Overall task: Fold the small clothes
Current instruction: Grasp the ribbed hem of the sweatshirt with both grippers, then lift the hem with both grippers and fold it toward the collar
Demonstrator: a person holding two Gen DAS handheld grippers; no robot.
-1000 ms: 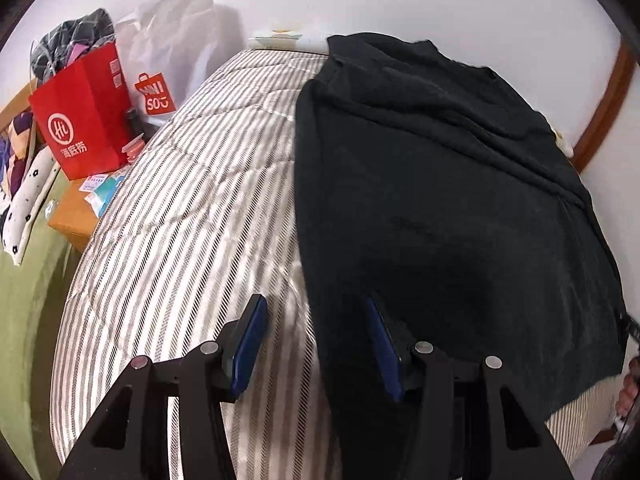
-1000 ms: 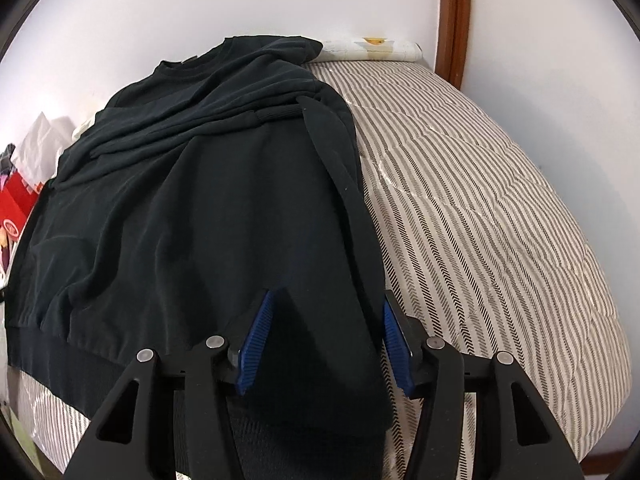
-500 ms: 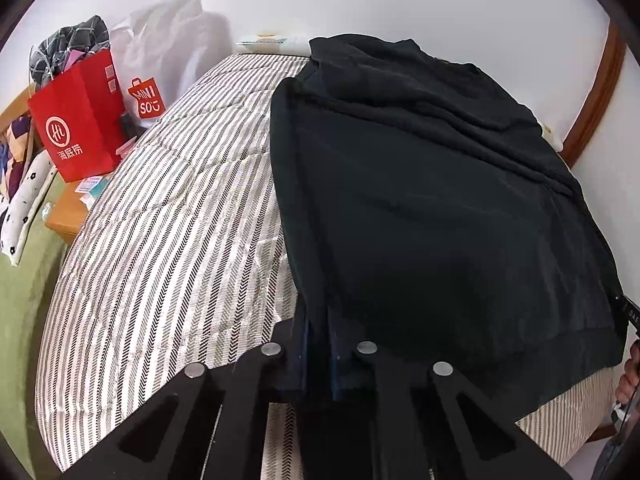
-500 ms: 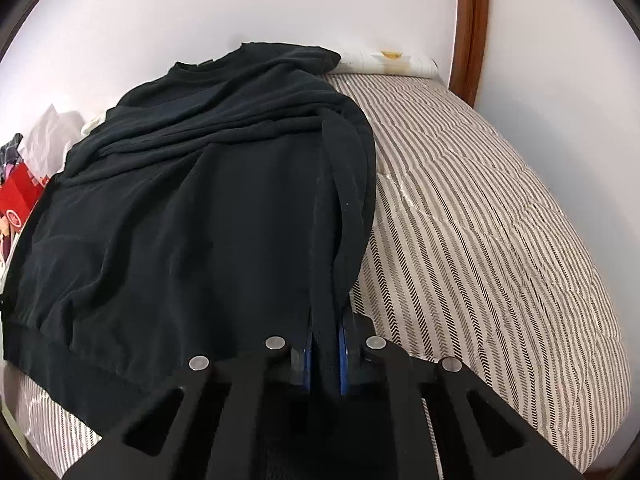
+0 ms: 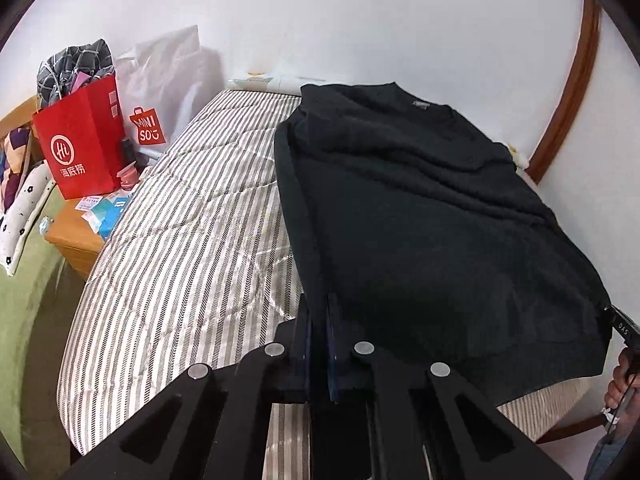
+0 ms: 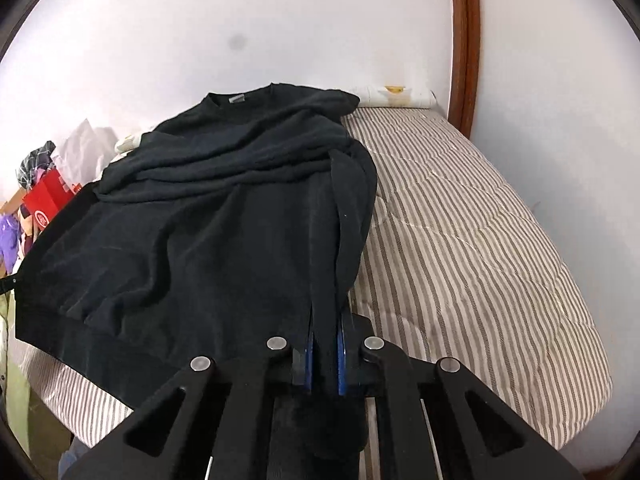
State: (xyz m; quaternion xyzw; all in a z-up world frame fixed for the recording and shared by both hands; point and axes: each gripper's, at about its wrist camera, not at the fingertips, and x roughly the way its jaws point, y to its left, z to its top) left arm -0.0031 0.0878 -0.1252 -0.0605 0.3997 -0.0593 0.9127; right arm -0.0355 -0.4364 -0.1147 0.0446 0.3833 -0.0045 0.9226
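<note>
The bed (image 5: 192, 240) takes up most of both views, with a striped quilted cover, and it's pushed against a white wall (image 5: 360, 20). A black sweatshirt (image 5: 420, 220) is spread over it, collar toward the wall and hem toward the cameras, with the near end lifted off the cover where the grippers have it. There are loose folds bunched across the chest in the right wrist view.

The left gripper (image 5: 318, 320) has its jaws pressed nearly together on the sweatshirt's left side edge near the hem, so the fabric is pinched between the blue pads. The right gripper (image 6: 323, 344) is the same on the other side: jaws squeezed onto a strip of black cloth, with only that layer between them. Can't tell how much fabric is tucked in behind the pads on either one, because the gripper bodies cover it.

Off the left side of the bed there's a red paper bag (image 5: 80, 148), a white shopping bag (image 5: 168, 92) behind it, and a wooden nightstand (image 5: 76, 236) with some small packets too blurry to read. A brown door frame (image 6: 464, 40) runs up the wall. The person's hand (image 5: 622, 380) is barely visible at the right edge of the left wrist view, cut off by the lens rim.
</note>
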